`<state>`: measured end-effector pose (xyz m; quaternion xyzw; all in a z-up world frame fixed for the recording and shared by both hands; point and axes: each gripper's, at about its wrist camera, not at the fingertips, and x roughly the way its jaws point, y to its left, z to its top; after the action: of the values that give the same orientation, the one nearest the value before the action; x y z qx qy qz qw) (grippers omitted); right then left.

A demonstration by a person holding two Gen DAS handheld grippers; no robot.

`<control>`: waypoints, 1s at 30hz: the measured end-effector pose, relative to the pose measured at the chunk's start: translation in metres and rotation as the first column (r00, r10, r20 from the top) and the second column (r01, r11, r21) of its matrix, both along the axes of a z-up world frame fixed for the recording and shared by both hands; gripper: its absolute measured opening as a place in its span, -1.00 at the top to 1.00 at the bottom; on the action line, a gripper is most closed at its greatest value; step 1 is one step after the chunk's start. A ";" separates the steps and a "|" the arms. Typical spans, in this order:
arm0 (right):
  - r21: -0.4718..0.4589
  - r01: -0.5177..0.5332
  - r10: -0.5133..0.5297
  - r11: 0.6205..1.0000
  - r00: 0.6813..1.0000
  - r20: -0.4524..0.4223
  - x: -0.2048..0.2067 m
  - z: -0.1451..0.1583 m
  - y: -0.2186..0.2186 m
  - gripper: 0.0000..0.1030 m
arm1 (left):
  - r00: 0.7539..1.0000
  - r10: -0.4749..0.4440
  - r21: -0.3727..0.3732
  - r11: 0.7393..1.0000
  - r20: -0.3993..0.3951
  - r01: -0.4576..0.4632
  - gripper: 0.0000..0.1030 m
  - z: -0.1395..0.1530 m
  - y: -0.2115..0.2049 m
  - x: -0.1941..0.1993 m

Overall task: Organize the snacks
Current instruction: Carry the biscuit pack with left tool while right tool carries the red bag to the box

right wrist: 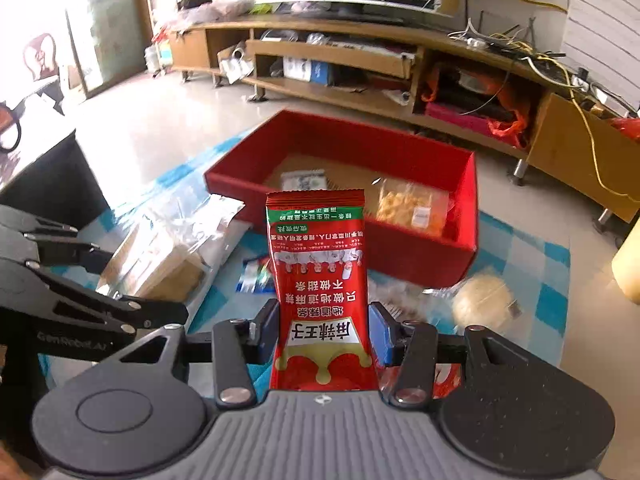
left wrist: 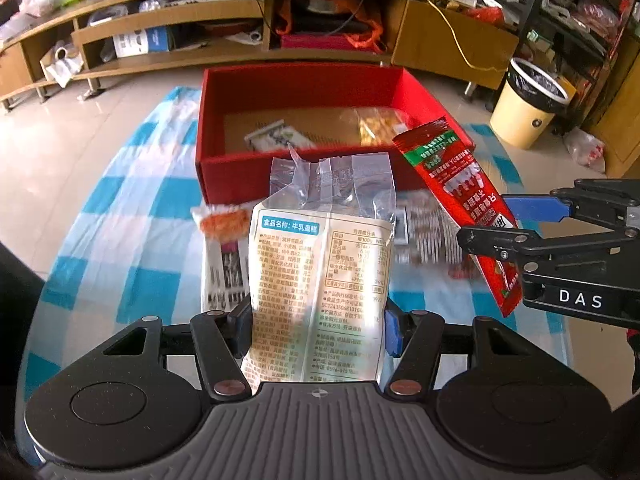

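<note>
The left gripper [left wrist: 316,330] pinches a pale cake packet [left wrist: 320,292] with a clear top, and holds it upright above a blue and white checked cloth [left wrist: 132,240] that lies on the pale tiled floor [left wrist: 48,136]. The right gripper [right wrist: 324,334] pinches a red snack packet [right wrist: 320,280], which also stands upright between its blue pads [right wrist: 380,334]. Behind both packets sits an open red box [left wrist: 296,92] on the cloth; inside it lie a yellow snack bag [right wrist: 408,204] and a small white packet [left wrist: 276,136]. More packets, blurred, lie on the cloth in front of the box. Along the wall runs a long wooden TV cabinet [left wrist: 224,16] with crowded shelves, and near its right end stands a yellow waste bin [left wrist: 528,108].
</note>
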<state>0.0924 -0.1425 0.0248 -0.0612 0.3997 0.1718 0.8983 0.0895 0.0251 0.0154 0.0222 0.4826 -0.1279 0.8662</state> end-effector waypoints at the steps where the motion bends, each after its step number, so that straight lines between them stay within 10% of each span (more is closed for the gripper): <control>1: 0.005 0.005 -0.005 1.000 1.000 0.005 0.002 0.002 -0.001 0.08 | 1.000 0.003 -0.003 1.000 0.005 -0.003 -0.28 0.002 -0.001 0.003; 30: 0.110 0.176 -0.179 0.978 0.984 0.014 0.147 0.005 -0.028 0.08 | 0.991 0.105 -0.033 0.994 0.088 -0.102 -0.28 0.018 -0.035 0.148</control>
<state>0.2398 -0.1704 0.0295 0.0213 0.3831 0.1115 0.9167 0.2376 -0.0094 0.0339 -0.0094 0.4420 -0.0886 0.8926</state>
